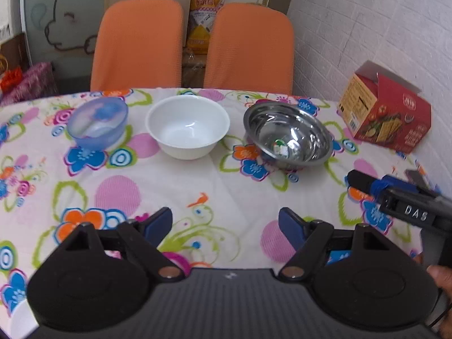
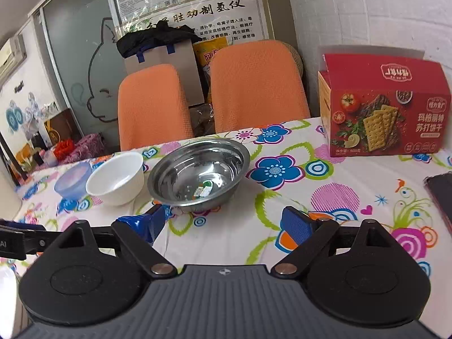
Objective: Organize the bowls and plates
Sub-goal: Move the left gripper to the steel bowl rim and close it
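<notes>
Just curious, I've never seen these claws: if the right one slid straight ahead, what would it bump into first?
Probably the steel bowl. The open right claw points slightly right of its centre, with only bare tablecloth between; depth is hard to judge.

Lived-in home dining corner: table in flowered tablecloth (image 1: 214,186) ahead of the claws, two orange chairs (image 2: 254,84) beyond it, soda-cracker box (image 2: 384,107) by white brick-pattern wall (image 2: 367,8) at right, cartoon-decal glass door (image 2: 79,65) and bagged clutter (image 2: 158,45) behind.
</notes>
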A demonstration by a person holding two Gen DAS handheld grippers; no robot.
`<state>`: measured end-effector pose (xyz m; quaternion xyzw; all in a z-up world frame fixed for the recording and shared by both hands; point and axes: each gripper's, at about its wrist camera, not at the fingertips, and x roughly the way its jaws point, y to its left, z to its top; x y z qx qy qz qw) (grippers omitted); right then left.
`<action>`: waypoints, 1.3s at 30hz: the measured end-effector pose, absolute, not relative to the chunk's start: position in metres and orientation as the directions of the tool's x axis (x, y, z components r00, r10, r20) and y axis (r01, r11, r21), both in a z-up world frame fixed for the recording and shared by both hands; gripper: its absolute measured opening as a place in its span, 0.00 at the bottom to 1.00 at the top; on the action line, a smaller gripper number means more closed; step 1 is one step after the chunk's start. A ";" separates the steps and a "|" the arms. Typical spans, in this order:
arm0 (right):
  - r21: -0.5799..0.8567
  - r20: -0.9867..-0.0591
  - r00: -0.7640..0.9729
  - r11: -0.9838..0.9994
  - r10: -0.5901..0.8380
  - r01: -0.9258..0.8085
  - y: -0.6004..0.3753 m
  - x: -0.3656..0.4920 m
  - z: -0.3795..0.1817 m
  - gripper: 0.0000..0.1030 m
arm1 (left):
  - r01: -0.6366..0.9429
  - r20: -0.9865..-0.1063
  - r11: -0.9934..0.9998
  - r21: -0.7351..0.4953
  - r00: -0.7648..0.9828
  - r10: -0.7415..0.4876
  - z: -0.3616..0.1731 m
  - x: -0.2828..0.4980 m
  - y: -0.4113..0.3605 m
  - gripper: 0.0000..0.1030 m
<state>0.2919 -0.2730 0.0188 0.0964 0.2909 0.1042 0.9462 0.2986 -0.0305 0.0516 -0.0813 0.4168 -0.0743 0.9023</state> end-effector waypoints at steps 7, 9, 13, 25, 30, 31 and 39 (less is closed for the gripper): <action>0.188 -0.604 0.767 0.974 0.216 -0.127 -0.260 0.372 0.008 0.75 | -0.027 -0.749 0.932 -0.360 0.604 -0.272 0.051 0.339 -0.033 0.75; 0.131 -0.654 0.736 0.984 0.175 -0.119 -0.252 0.396 -0.001 0.75 | -0.023 -0.752 0.945 -0.327 0.611 -0.245 0.051 0.338 -0.028 0.75; 0.061 -0.760 0.629 0.981 0.164 -0.183 -0.240 0.424 -0.020 0.74 | -0.056 -0.761 0.952 -0.301 0.615 -0.205 0.047 0.334 -0.003 0.75; 0.098 -0.925 0.286 0.883 0.251 -0.459 -0.220 0.396 -0.006 0.75 | -0.054 -0.768 0.945 -0.322 0.599 -0.227 0.041 0.330 0.009 0.75; 0.033 -0.885 0.405 0.897 0.231 -0.441 -0.225 0.355 0.001 0.75 | -0.007 -0.771 0.951 -0.308 0.588 -0.245 0.040 0.332 -0.014 0.75; 0.033 -0.869 0.441 0.914 0.226 -0.405 -0.229 0.352 0.002 0.75 | 0.000 -0.777 0.952 -0.306 0.578 -0.249 0.037 0.334 -0.021 0.75; 0.067 -0.794 0.569 0.960 0.216 -0.271 -0.236 0.345 -0.011 0.75 | 0.032 -0.815 0.958 -0.286 0.518 -0.261 0.006 0.368 -0.072 0.75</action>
